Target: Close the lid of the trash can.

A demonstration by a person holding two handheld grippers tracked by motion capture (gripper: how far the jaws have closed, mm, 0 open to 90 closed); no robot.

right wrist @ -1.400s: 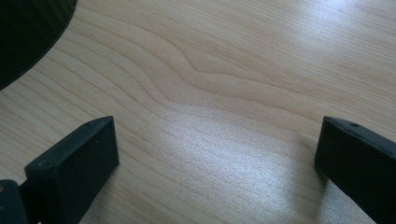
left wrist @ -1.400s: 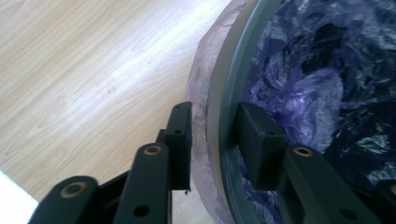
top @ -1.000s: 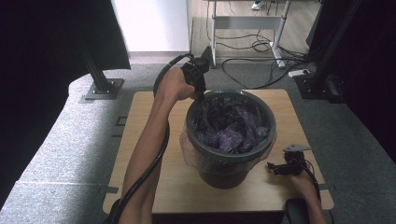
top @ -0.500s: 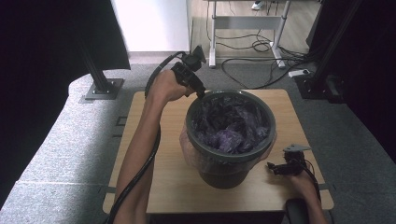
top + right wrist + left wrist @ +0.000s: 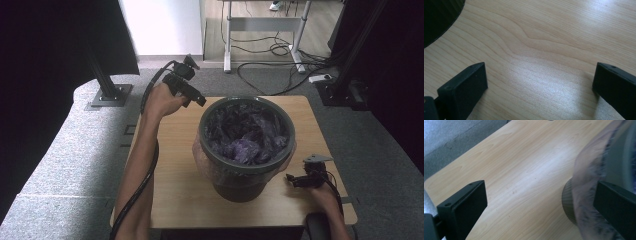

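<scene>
High view: your left gripper [image 5: 192, 95] sits up at the table's far-left part, just beside the bin's [image 5: 240, 185] back-left rim, w/ your left hand wrapped round the body and the cable trailing back along your forearm. Its jaws have just been opening and now stand wide apart, nothing between them. Left gripper view backs that up: two black jaws spread to either side of the frame, bare wood of the table [image 5: 524, 170] between, and the bin's dark wall w/ the liner's [image 5: 586, 185] translucent purple edge draped over it by the one jaw on the frame's right side. Can't tell whether that jaw touches the plastic; it's blurred there.

Bin stands upright at approx the table's middle, dark grey, round, w/ the purple liner crumpled inside and folded out over the rim.

Your right gripper [image 5: 302, 180] is low at the near-right corner, just beside the bin's base, grey three-cornered plate on top. Right gripper view: jaws wide apart, empty, only wood grain between them, and a dark curve of the bin's foot in the upper-left corner of that frame. Neither gripper grips anything.
</scene>
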